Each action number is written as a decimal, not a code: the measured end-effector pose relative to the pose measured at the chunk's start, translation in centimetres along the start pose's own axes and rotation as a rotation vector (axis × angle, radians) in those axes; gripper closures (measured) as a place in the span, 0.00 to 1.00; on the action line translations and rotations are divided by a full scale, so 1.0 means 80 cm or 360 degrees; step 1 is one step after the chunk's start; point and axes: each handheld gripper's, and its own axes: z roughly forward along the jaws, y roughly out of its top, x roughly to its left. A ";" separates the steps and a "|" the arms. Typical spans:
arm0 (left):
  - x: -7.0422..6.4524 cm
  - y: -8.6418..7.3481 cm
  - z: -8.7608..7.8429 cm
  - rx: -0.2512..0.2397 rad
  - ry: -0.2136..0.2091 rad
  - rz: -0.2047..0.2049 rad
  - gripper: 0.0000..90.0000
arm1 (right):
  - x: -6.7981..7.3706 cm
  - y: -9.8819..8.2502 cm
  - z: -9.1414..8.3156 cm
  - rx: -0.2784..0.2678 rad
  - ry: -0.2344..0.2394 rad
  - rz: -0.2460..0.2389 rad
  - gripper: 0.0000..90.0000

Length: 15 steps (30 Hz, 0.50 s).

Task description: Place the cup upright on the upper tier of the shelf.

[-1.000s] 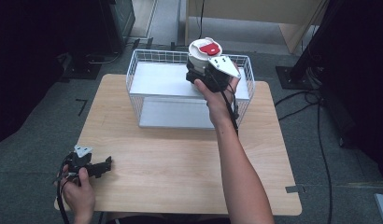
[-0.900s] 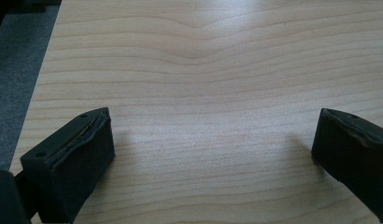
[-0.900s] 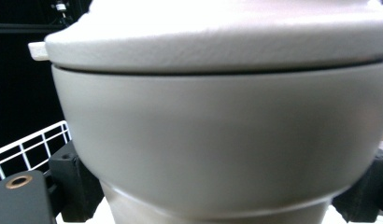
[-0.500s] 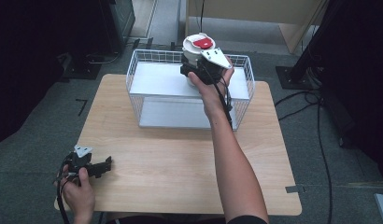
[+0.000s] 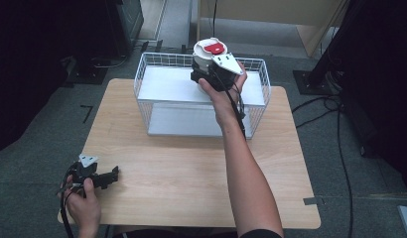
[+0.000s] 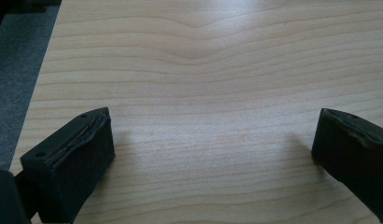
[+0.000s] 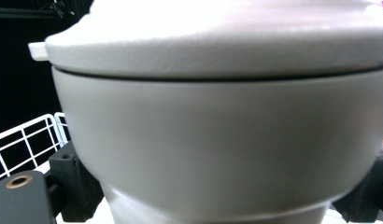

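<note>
Pale wood grain covers the table, and at its near left corner the left gripper rests low on the board in the person's left hand. In the left gripper view its two black jaws stand wide apart with bare wood between them; it holds nothing.

Farther off, past the middle of the table, sits a white wire basket with a flat white floor. The person's right arm reaches out over it, and the right gripper holds a white cup with a white lid and a red patch on top, raised above the far part of the basket near its back rim. In the right gripper view the jaws press on either side of the cup's narrower lower body, below the wide lid, so the jaws are closed on it.

The cup looks like thin, smooth plastic or coated paper: probably light, a little slippery, and likely to dent if squeezed hard. Whether it is full cannot be told. The lid seems only pressed on, so a hold on the body beneath the rim, upright, seems safest.
</note>
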 end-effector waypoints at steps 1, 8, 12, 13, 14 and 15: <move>0.000 0.000 0.000 0.0001 0.0000 0.0000 0.00 | 0.000 -0.001 -0.001 -0.0004 0.0003 -0.0002 0.11; 0.000 0.000 0.000 0.0000 0.0000 0.0000 0.00 | -0.002 -0.002 -0.005 -0.0007 0.0011 0.0018 0.10; 0.000 0.000 0.000 0.0000 0.0000 0.0000 0.00 | -0.004 -0.001 -0.007 0.0025 0.0055 0.0038 0.03; 0.000 0.000 0.000 0.0000 0.0000 0.0000 0.00 | -0.004 -0.001 -0.007 0.0025 0.0055 0.0038 0.03; 0.000 0.000 0.000 0.0001 0.0000 0.0001 0.00 | -0.005 -0.002 -0.008 0.0029 0.0060 0.0040 0.01; 0.000 0.000 0.000 0.0001 0.0000 0.0001 0.00 | -0.006 -0.003 -0.010 0.0034 0.0071 0.0040 0.00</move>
